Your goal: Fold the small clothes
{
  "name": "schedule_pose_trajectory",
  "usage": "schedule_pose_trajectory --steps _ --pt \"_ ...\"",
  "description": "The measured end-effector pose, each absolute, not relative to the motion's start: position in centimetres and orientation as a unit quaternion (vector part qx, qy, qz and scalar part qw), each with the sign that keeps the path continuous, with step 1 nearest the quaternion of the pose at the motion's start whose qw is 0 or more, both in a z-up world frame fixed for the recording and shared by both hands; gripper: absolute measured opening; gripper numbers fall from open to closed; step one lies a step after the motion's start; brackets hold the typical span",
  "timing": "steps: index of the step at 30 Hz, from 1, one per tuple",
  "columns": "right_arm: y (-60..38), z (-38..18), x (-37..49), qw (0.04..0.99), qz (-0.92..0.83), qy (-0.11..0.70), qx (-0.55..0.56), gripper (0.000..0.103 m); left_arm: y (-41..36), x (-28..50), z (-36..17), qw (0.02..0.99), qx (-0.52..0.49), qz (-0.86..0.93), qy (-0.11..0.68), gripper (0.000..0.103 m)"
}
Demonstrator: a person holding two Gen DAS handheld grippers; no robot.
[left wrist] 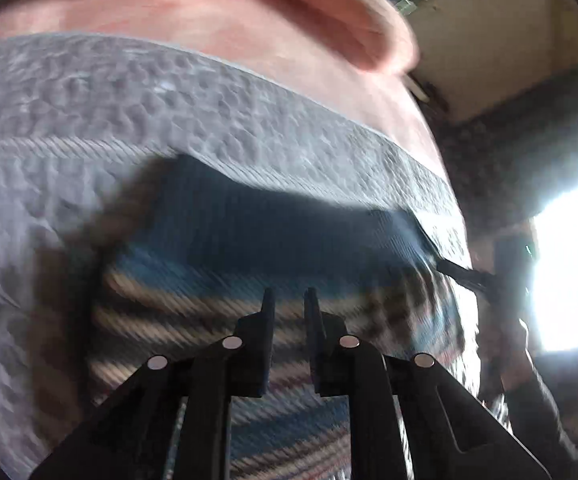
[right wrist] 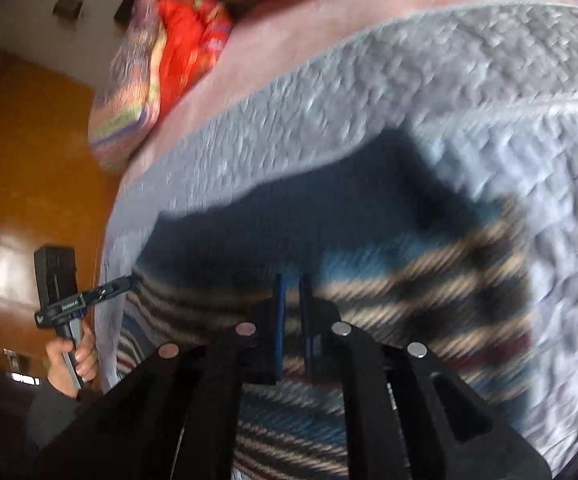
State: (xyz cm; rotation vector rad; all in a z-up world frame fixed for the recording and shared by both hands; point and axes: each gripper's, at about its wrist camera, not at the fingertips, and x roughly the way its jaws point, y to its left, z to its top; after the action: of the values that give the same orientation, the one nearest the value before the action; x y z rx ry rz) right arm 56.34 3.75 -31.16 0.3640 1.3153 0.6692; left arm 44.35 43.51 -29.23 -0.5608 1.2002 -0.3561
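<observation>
jaws nearly closed, striped garment lying crosswise

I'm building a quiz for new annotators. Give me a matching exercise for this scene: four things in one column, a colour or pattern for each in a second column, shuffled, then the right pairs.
Things:
1. garment under the tongs
2. quilted bedspread
3. bundle of cloth at the far edge
4. door

Colours or patterns:
A. orange-brown, glossy
B. bright red with multicoloured trim
C. blue with beige and dark stripes
D. grey, bumpy texture

Pairs: 1-C, 2-D, 3-B, 4-A
</observation>
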Motion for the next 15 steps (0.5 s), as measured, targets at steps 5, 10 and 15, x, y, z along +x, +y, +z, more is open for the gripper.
schedule_pose_trajectory --steps 5,10,15 --pt "4.1 -33.1 55.9 0.726 0.266 0.613 0.164 0.005 44.5 43.6 -30.4 0.779 -0.257 -0.111 0.562 0.004" --pt "6.2 -29.4 49.5 0.711 0.348 0.583 0.183 0.008 41.7 38.5 -26.6 0.787 -0.268 -0.205 0.517 0.014" --pt "9.5 -33.7 45.6 0.696 0.347 0.610 0.151 0.000 39.1 35.1 -30.7 0.779 -0.216 -0.169 0.564 0.012"
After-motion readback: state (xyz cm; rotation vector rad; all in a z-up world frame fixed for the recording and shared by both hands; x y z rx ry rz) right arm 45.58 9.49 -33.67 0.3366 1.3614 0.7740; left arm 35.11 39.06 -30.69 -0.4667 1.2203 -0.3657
